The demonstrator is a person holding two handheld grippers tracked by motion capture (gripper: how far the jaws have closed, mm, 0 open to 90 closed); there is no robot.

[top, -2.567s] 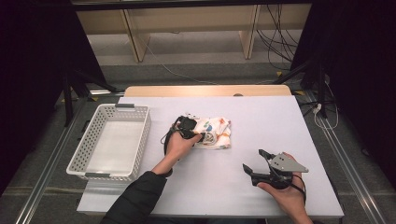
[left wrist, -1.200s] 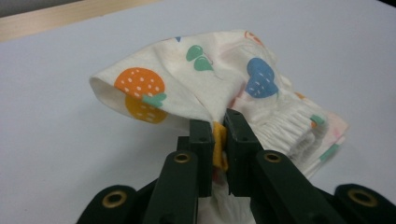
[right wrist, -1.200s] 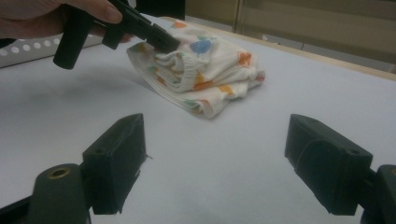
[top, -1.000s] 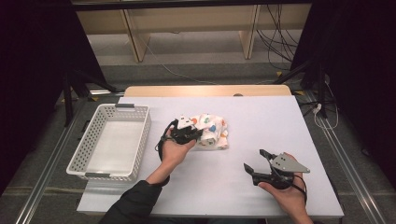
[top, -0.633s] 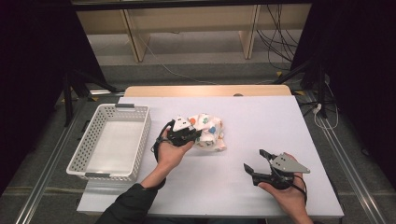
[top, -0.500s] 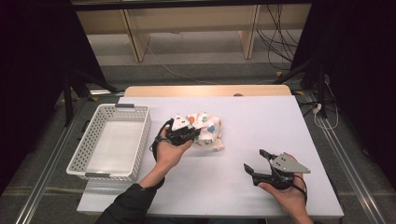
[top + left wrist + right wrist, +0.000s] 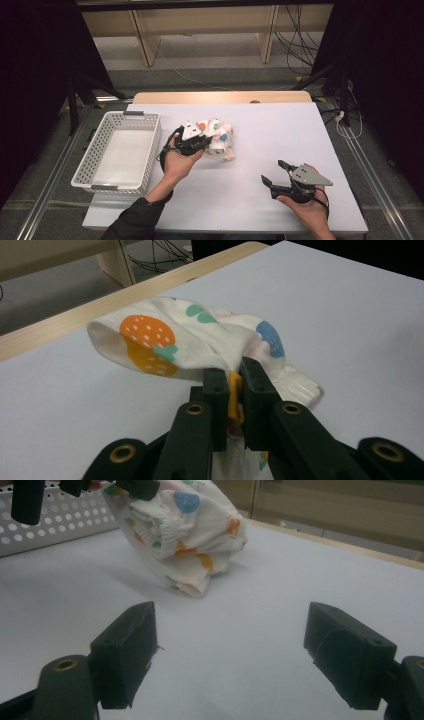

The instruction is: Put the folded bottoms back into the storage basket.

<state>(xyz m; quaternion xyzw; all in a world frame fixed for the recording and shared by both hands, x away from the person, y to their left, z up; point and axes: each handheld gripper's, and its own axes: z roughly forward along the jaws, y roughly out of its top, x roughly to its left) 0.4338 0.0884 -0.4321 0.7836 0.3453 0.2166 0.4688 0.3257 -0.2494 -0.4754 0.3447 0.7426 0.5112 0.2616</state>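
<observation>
White bench (image 7: pixel 300 135) surface nearest the viewer is carrying the right hand-held gripper (image 7: pixel 276 176), which is resting low with its jaws spread wide and nothing between them; in the right gripper view it (image 7: pixel 227 655) is facing the bundle across bare bench, well apart from it. Farther in, the left hand-held gripper (image 7: pixel 204 144) is pinching the patterned cloth (image 7: pixel 220 140) — a cream knit printed with orange, blue and green fruit shapes. In the left gripper view its jaws (image 7: pixel 235 390) are standing pressed together on a gathered fold of the cloth (image 7: pixel 165 347), the rest ballooning out beyond the tips and sagging toward the bench.

Judging by the drape, the cloth is light, soft and limp: it is likely to slump and unfold rather than hold its shape, and is neither fragile nor slippery. A thick bunched fold or the ribbed cuff is probably offering the surest hold — a thin single layer may slide out.

Beyond the left hand, the white perforated basket (image 7: pixel 122 117) is standing just beside the gripped bundle.
</observation>
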